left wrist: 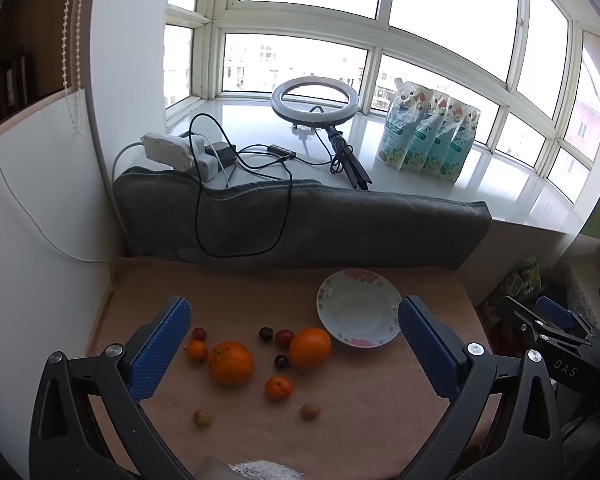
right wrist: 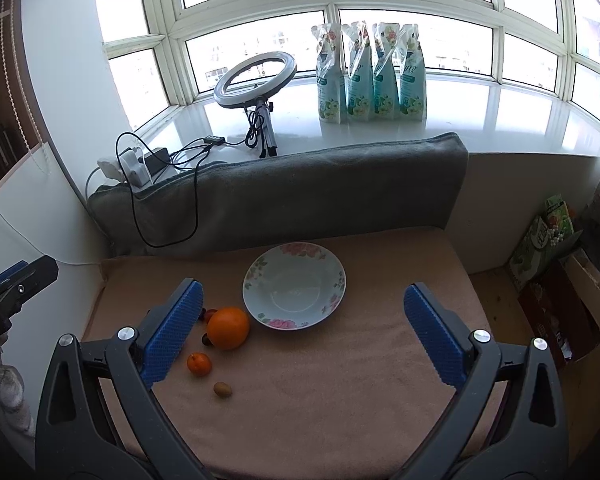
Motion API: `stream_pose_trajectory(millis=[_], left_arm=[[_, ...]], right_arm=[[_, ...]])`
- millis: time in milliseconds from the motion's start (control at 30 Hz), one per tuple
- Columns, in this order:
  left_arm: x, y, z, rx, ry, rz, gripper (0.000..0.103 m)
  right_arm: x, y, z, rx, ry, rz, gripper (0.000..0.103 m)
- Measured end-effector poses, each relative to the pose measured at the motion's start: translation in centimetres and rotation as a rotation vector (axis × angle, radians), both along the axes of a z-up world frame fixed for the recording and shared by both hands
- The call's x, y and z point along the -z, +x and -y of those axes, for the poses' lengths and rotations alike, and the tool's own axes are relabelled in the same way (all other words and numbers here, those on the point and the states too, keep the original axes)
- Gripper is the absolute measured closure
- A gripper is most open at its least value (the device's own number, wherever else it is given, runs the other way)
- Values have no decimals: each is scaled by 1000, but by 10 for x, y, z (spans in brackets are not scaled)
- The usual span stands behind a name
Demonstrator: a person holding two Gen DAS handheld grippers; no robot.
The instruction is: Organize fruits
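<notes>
A white floral bowl (left wrist: 358,308) (right wrist: 294,286) sits empty on the pink towel-covered table (left wrist: 360,408). Left of it lie two big oranges (left wrist: 231,363) (left wrist: 310,348), two small mandarins (left wrist: 278,388) (left wrist: 197,351), several dark and red cherry-sized fruits (left wrist: 284,338) and two small brown fruits (left wrist: 310,411). My left gripper (left wrist: 294,346) is open above the fruits, empty. My right gripper (right wrist: 303,332) is open and empty, with the bowl between its fingers and one orange (right wrist: 228,328) by its left finger (right wrist: 172,336).
A grey cushion (left wrist: 300,220) lines the table's back edge. Behind it a windowsill holds a ring light (left wrist: 315,100), cables, a power strip (left wrist: 168,150) and several refill pouches (right wrist: 370,76). Boxes (right wrist: 548,248) stand on the floor at the right.
</notes>
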State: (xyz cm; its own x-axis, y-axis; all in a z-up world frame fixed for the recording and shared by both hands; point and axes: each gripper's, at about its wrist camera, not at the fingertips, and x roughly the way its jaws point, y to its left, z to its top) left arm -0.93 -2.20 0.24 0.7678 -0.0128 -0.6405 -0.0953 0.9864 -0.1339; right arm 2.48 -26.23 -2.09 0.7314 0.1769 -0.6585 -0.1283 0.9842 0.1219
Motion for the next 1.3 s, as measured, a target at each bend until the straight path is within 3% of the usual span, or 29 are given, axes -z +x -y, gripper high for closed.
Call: stream_pose_trajectory(millis=[1300], left_arm=[[0, 4, 4, 19, 4, -7, 1]], right_arm=[[8, 4, 3, -13, 37, -42, 1]])
